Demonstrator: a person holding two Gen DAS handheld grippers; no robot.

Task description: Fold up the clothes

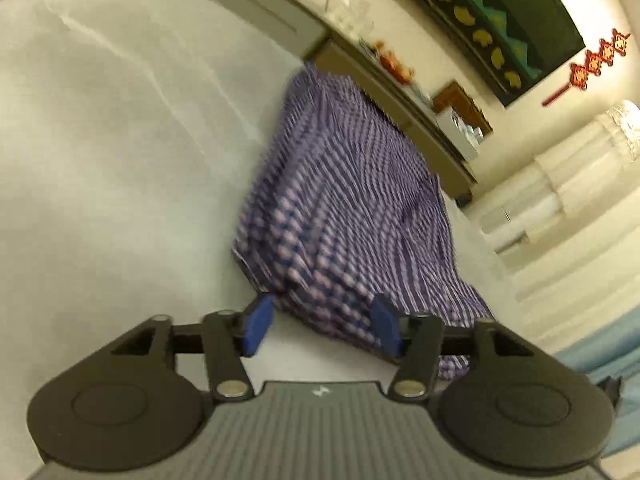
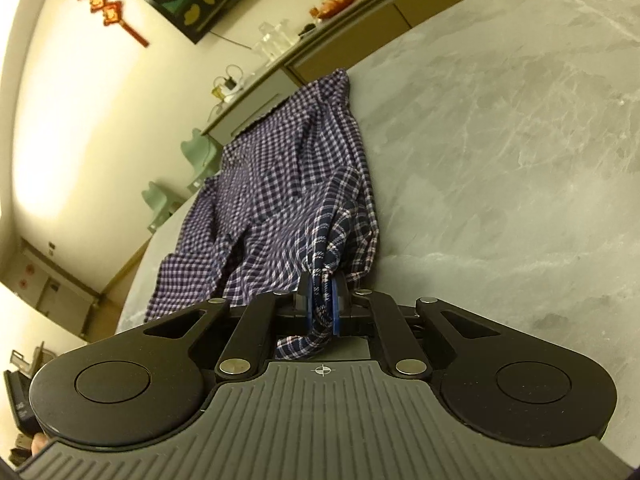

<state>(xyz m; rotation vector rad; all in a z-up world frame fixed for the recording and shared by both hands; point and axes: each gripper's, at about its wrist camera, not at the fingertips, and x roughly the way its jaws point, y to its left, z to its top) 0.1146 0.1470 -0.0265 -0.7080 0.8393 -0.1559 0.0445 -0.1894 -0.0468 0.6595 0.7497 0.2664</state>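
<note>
One shirt, checked purple and white, lies on one grey marbled table. Two grippers work it, each with two blue pads.

In the right wrist view the right gripper has its pads pressed together on a bunched fold of the shirt's near edge; a short tail of cloth hangs behind the pads toward the gripper body. From the pinch the shirt runs straight ahead and a little left of the gripper, its long axis pointing away toward the table's far edge, where a collar-like end rises. A flap of it spreads to the left of the gripper, near the table's left edge.

In the left wrist view, which is blurred, the left gripper stands spread. The shirt's near corner lies between the pads, closer to the right one; whether either pad touches cloth cannot be told. From here the shirt stretches ahead and slightly right, long axis running away from the gripper. Bare table lies ahead on the left.
</note>
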